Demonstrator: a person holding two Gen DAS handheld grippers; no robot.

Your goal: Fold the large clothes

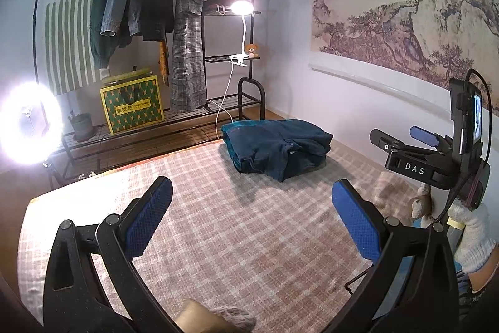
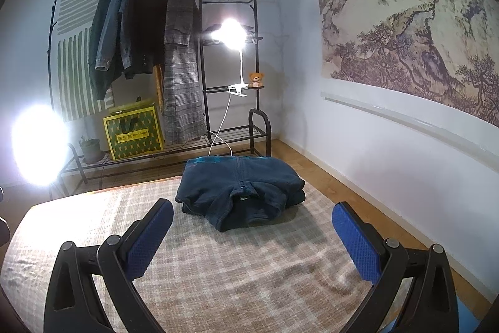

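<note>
While both views show the dark blue garment (image 2: 240, 192) folded into a stack at the far end of the plaid rug (image 2: 218, 270), only the left wrist view catches the right gripper (image 1: 405, 142) side-on at its right edge, held by a white-gloved hand (image 1: 474, 233). Left gripper (image 1: 252, 217) hovers level over the rug, jaws wide apart, empty. Right gripper likewise gapes open, empty, aimed at the garment, well short of it. Clothes rack (image 2: 156, 52) stands behind.
</note>
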